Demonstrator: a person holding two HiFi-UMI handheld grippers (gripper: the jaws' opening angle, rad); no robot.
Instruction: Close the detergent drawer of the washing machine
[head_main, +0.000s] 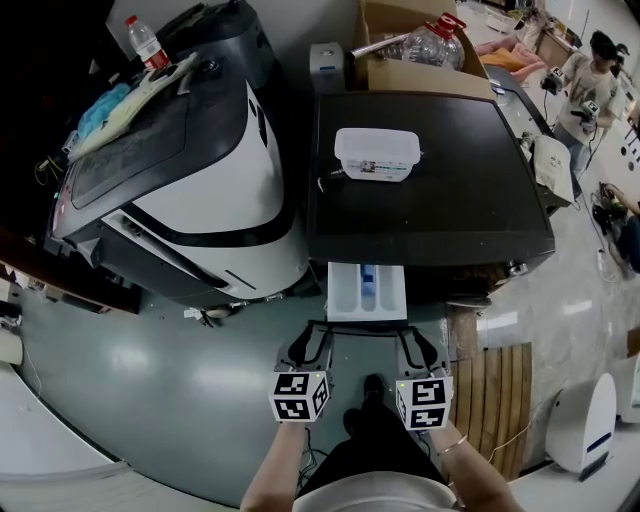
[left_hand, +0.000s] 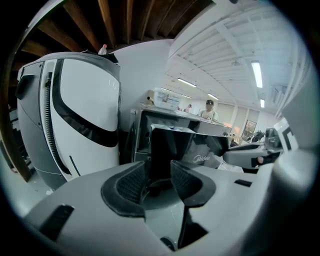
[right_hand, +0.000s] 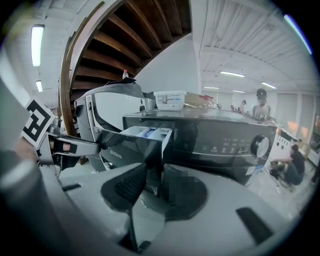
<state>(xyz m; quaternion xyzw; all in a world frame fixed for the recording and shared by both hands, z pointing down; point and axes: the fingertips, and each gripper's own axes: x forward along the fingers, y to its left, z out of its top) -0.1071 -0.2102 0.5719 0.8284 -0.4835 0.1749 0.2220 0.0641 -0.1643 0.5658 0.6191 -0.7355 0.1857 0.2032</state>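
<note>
Detergent drawer (head_main: 366, 290) sticks out from the front of the dark washing machine (head_main: 430, 200). It is pulled open, and you can see its white tray with a bit of blue inside. Its dark front panel faces the person.

The left gripper (head_main: 314, 332) and the right gripper (head_main: 413, 334) are side by side, low in the head view. Both point at the front of the drawer. The left one is near the drawer's left corner and the right one is near its right corner.

In the left gripper view, the left gripper (left_hand: 158, 170) has its jaws apart. Nothing is held between them, and the dark drawer panel (left_hand: 170, 145) is right ahead. In the right gripper view, the right gripper (right_hand: 155, 172) also has its jaws apart with nothing squeezed in them. The right edge of the drawer (right_hand: 145, 134) lines up with the gap, but I cannot tell if it touches.

A white plastic tub (head_main: 376, 153) sits on top of the washing machine. A big white and black machine (head_main: 200, 180) stands to the left, with a bottle (head_main: 145, 42) on it. A cardboard box (head_main: 400, 60) is behind.
</note>
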